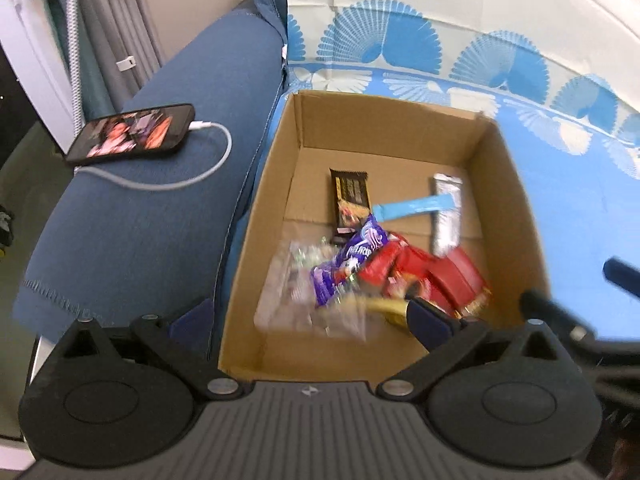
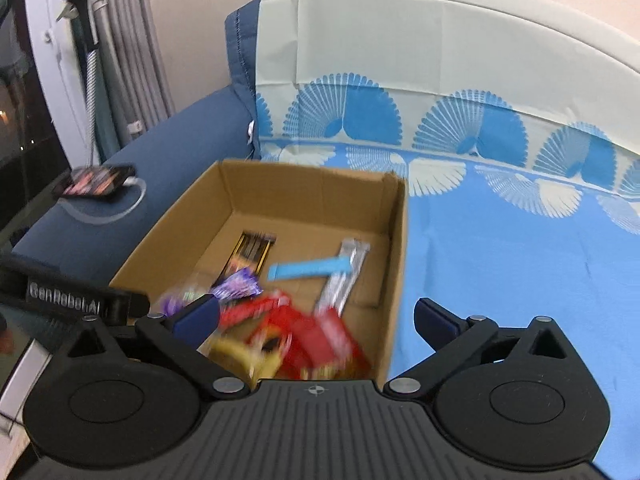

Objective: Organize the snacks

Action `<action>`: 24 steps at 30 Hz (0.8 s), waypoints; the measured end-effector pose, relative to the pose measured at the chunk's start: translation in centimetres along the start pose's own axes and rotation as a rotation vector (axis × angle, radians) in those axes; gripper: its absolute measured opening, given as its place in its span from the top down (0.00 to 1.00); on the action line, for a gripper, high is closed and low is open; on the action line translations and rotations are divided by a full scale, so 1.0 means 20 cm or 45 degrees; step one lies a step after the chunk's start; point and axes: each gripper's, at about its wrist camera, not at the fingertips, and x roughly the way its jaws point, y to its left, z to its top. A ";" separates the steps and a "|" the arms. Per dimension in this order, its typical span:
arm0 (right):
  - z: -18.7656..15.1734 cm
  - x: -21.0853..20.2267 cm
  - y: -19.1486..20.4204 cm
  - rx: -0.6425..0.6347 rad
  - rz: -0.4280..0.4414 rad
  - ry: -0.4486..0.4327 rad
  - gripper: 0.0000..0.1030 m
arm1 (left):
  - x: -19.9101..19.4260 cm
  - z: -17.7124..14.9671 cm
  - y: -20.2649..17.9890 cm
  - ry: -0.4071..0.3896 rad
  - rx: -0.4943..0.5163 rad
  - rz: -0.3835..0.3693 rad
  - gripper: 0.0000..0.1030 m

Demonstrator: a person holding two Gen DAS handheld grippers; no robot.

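The left gripper [image 1: 312,320] is hovering with its jaws spread wide and holding nothing over the near edge of the cardboard box [image 1: 516,208], while the right gripper [image 2: 316,320] is hanging just as wide and bare beside it. Inside, running left to right, a clear candy bag [image 1: 296,280], a purple wrapper [image 1: 352,260], a dark chocolate bar [image 1: 350,196], red packets [image 1: 420,272] and a silver bar [image 1: 448,212] are lying jumbled. I judge that gathering is looking done, with no snack showing on the blue sofa cover [image 2: 520,260], and tidying is remaining.

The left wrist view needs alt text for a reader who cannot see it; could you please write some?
An open brown cardboard box on a blue patterned sofa cover holds a blurred pile of snack wrappers, among them a purple packet and a black bar. The left gripper hovers above, jaws open. A charging black smartphone lies on the blue armrest.
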 end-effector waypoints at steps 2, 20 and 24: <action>-0.07 -0.09 0.01 -0.004 -0.016 0.006 0.00 | -0.07 -0.06 -0.01 -0.011 0.003 0.006 0.00; -0.34 -0.59 0.09 -0.085 -0.116 -0.177 0.00 | -0.49 -0.42 -0.09 -0.161 0.031 0.102 0.00; -0.36 -0.64 0.09 -0.093 -0.114 -0.210 0.00 | -0.55 -0.47 -0.11 -0.194 0.041 0.104 0.00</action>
